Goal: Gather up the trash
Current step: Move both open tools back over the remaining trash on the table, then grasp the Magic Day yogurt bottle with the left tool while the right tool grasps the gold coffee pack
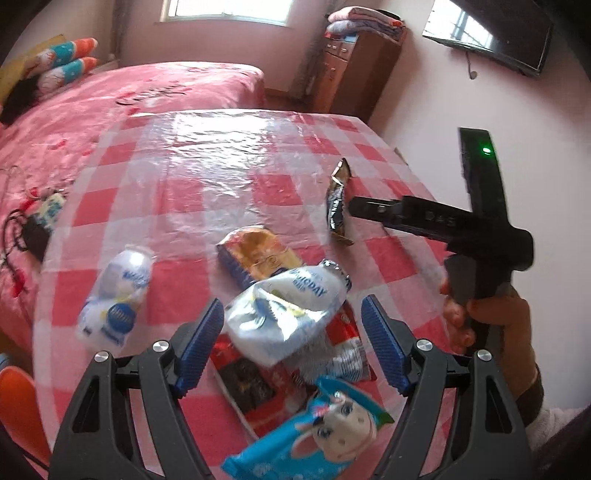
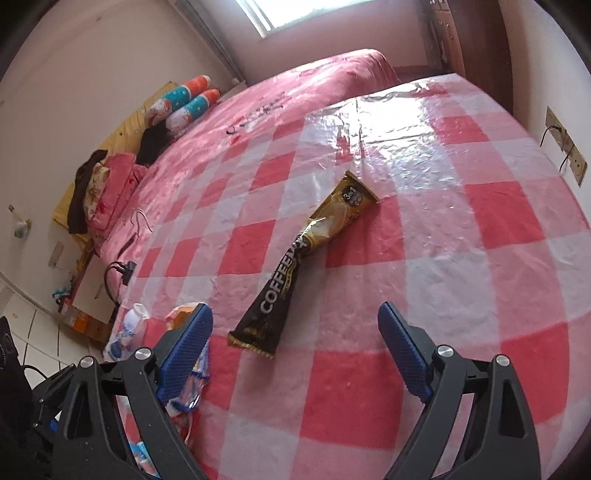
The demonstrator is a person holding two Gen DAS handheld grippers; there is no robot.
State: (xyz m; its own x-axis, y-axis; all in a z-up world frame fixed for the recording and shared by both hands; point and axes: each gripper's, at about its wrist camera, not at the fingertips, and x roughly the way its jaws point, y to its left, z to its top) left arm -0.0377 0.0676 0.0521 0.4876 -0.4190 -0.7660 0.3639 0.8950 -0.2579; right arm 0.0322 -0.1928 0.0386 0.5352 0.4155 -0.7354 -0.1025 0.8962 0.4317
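Several wrappers lie on the red-and-white checked table (image 1: 236, 155). My left gripper (image 1: 293, 343) is open, its blue pads on either side of a crumpled white-blue wrapper (image 1: 288, 314) that lies on a red wrapper (image 1: 258, 384). A blue rabbit-print packet (image 1: 314, 439) is nearest, an orange-blue packet (image 1: 258, 254) lies beyond, and a white wrapper (image 1: 118, 295) lies to the left. My right gripper (image 2: 295, 332) is open just short of a black-gold coffee sachet (image 2: 295, 266), also seen in the left wrist view (image 1: 338, 206).
A bed with a pink cover (image 1: 110, 96) adjoins the table's far and left side, with pillows (image 1: 66, 62) at its head. A wooden cabinet (image 1: 351, 70) and a wall TV (image 1: 487, 33) stand beyond. A wall socket (image 2: 565, 144) is to the right.
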